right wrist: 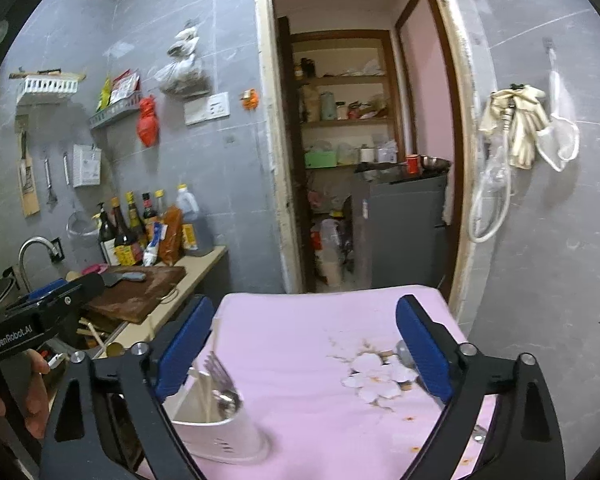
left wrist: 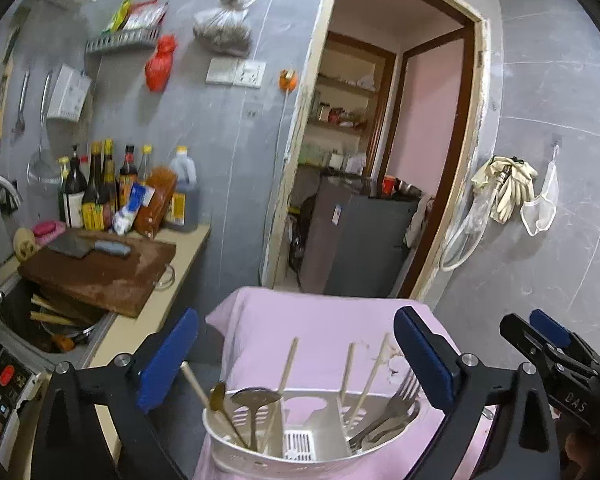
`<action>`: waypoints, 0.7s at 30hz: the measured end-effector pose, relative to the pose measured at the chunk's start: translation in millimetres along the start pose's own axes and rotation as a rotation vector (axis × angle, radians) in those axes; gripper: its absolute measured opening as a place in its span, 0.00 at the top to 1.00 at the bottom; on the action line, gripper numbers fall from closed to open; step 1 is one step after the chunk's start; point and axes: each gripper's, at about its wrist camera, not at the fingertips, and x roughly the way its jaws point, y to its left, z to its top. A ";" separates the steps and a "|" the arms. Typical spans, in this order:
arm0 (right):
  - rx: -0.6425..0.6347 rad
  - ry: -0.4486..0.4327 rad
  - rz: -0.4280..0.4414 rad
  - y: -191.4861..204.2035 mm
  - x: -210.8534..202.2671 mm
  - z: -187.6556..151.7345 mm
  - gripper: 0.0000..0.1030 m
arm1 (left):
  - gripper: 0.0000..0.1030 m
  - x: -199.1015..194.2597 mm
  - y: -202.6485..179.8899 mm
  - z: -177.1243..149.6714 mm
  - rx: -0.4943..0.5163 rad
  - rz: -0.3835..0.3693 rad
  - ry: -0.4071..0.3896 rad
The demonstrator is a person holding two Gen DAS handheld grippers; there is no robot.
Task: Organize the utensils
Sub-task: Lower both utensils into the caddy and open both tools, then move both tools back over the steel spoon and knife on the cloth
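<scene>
The utensil holder [left wrist: 300,428] stood at bottom centre on the pink-clothed surface [left wrist: 320,320], with forks [left wrist: 396,408], ladle [left wrist: 256,398] and chopsticks [left wrist: 288,364] inside. We held the left gripper [left wrist: 296,360] and right gripper [right wrist: 304,352] wide open and empty, best lifted clear without tipping it.

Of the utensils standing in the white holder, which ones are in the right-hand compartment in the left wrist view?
The forks, with two chopsticks, stand in the utensil holder's right compartment. The ladle, spoon and other chopsticks are on the left.
</scene>
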 end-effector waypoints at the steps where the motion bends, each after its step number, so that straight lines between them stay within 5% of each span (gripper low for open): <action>1: 0.004 -0.005 -0.009 -5.2 -2.8 0.7 0.10 | 0.02 -1.3 -7.2 -0.4 0.013 0.003 -0.014; 5: 0.015 -0.019 -0.048 -27.8 -12.8 2.3 0.03 | 0.01 -4.4 -28.5 -2.5 0.045 0.002 -0.042; 21: 0.024 -0.024 -0.105 -125.3 -26.0 11.1 0.02 | 0.01 6.1 -119.8 -20.1 0.103 -0.056 -0.042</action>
